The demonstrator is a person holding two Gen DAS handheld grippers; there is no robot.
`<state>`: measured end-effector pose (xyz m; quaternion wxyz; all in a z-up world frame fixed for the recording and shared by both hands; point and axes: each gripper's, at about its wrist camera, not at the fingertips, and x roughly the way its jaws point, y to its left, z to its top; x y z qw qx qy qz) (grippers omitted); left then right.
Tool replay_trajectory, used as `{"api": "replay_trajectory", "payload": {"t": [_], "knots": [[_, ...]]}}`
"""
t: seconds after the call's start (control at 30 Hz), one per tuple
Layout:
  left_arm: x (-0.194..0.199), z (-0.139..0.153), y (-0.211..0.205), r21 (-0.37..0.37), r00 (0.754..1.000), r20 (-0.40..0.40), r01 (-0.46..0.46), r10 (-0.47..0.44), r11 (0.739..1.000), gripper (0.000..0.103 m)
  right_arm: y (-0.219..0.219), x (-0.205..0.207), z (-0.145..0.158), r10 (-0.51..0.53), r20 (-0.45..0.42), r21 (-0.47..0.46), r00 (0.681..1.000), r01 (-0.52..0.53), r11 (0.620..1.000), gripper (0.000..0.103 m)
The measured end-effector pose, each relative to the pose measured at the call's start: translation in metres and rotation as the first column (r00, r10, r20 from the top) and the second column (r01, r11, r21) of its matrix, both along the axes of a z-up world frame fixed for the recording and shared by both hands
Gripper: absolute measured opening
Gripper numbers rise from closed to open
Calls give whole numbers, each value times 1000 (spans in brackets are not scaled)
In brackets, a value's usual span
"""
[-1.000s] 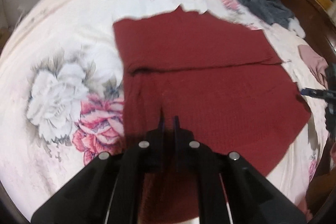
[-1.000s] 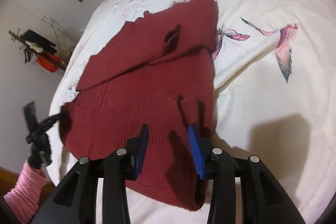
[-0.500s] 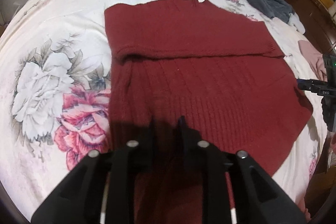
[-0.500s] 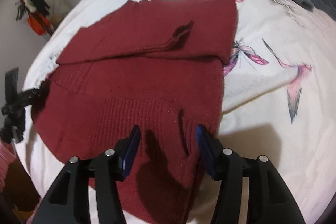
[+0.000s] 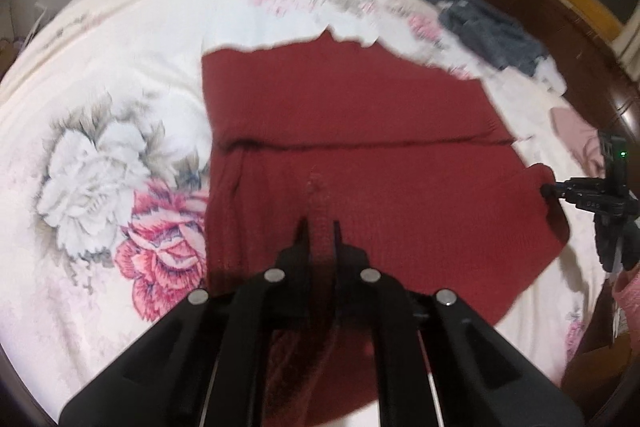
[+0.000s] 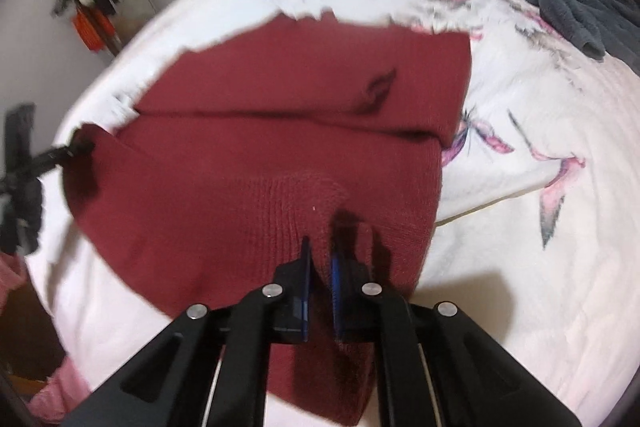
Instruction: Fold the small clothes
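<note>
Both grippers, left and right, pinch the red sweater's near hem on the bed. Only the left view shows the headboard; only the right shows a butterfly print.

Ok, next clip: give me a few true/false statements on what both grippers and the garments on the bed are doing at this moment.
1. The left gripper is shut on a pinch of the red sweater. True.
2. The right gripper hangs wide open above bare bedding. False: its jaws are closed on a raised fold of the red sweater's near edge.
3. The sweater's far part is already folded over, leaving a crosswise fold edge. True.
4. The grey garment lies on top of the sweater. False: it lies apart, toward the far corner of the floral bedspread.
5. The sweater is fully bundled into a small square. False: it is still spread wide.
</note>
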<state>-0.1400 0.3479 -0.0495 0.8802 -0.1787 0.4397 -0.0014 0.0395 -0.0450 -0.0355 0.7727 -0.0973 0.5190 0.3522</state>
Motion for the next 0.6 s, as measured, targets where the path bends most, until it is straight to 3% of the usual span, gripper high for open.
{"api": "replay_trajectory", "payload": {"t": [0.23, 0.43, 0.6], "knots": [[-2, 56, 5, 53, 989, 142, -56, 48, 997, 5, -20, 10, 63, -64, 60, 164, 996, 53, 985, 8], [57, 83, 29, 52, 977, 182, -125, 114, 991, 5, 5, 62, 91, -119, 108, 160, 987, 101, 982, 8], [116, 86, 52, 83, 968, 190, -184, 165, 979, 5, 31, 120, 92, -169, 121, 127, 978, 153, 980, 8]]}}
